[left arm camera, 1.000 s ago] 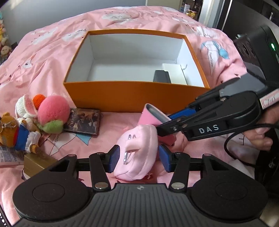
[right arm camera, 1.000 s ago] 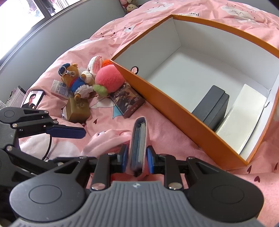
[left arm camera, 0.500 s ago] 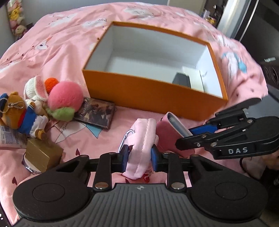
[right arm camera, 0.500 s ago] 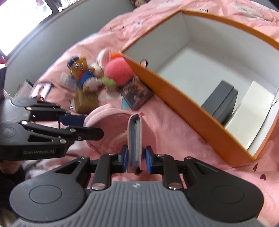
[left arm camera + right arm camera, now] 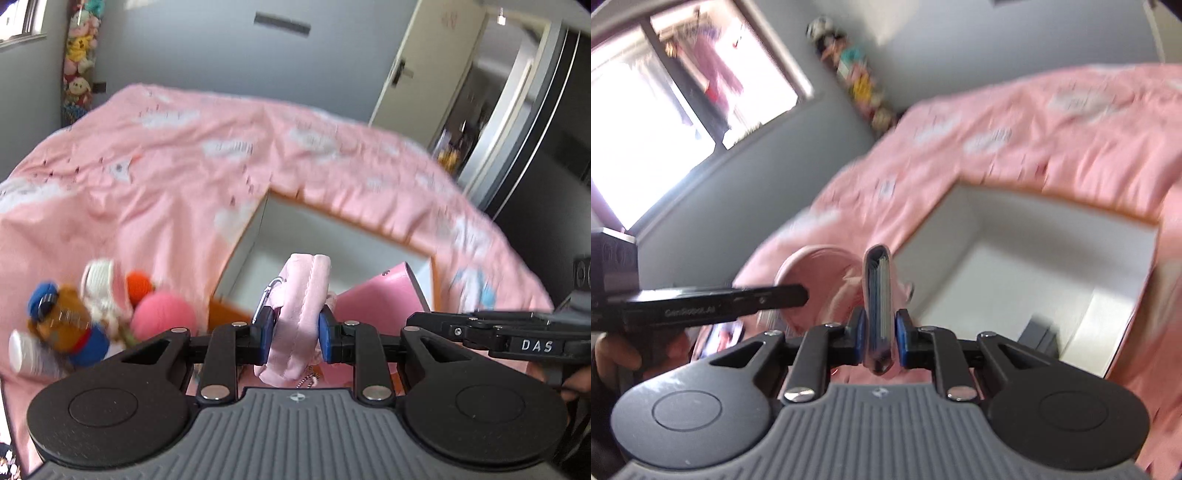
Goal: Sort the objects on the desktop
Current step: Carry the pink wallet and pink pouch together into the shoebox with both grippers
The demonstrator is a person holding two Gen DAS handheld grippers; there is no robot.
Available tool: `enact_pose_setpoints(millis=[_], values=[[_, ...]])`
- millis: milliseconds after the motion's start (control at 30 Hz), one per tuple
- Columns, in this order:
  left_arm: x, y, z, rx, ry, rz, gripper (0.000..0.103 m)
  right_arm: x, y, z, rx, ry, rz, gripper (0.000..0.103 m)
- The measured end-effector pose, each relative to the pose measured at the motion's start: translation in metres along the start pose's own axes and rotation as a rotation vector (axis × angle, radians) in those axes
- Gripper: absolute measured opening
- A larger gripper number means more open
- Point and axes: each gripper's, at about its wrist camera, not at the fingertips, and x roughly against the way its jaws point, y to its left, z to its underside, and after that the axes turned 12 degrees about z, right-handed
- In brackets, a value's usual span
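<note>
Left claw (image 5: 293, 334): closed narrowly on a soft pink plush pouch with a silver carabiner clip (image 5: 295, 317); both blue pads are pressed into the fabric, which is squeezed between them.
Pink plush pouch: held upright in the air, its top rising above the pads and a small ball chain hanging below; seen in front of the box opening.
Right claw (image 5: 879, 338): closed almost fully on a slim pink wallet with grey-blue inner leaves (image 5: 879, 306); the wallet is gripped by its lower part and stands on edge.
Pink wallet: in the left wrist view it appears just right of the pouch (image 5: 384, 295), tilted, before the box's right wall.
Orange cardboard box with white interior (image 5: 997, 236): open on the pink patterned bedspread (image 5: 147, 177); a dark flat box (image 5: 1041, 334) and a white card (image 5: 1097, 332) lie inside, near its right corner.
Plush toys: a brown bear in blue (image 5: 59, 317), a white knitted rabbit (image 5: 101, 284) and a pink pompom (image 5: 162, 314) are grouped left of the box.
Image quality: both views are motion-blurred.
</note>
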Motion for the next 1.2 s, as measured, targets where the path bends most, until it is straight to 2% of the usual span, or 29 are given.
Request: enact_pose_setpoints(millis=[133,267,367,533,767,1200], values=[[-0.011,-0.002,-0.019,-0.021,-0.072,0.027,0.028,0.003,-0.004,-0.011,-0.038,-0.083,0.078,0.018],[-0.042,-0.005,-0.027,-0.038,-0.076,0.053,0.028,-0.014,-0.014,-0.015,-0.068,-0.098,0.183,0.018],[-0.071,-0.004,-0.021,-0.060,-0.031,0.048,0.028,-0.029,-0.024,-0.012,-0.100,-0.072,0.233,0.018],[-0.111,0.007,-0.007,-0.051,0.087,0.045,0.028,-0.059,-0.033,-0.001,-0.121,-0.007,0.311,0.018],[-0.138,0.016,0.005,-0.027,0.222,0.056,0.028,-0.072,-0.039,0.013,-0.161,0.081,0.324,0.020],[-0.164,0.028,0.012,0.069,0.319,0.136,0.029,-0.086,-0.047,0.022,-0.270,0.173,0.284,0.026]])
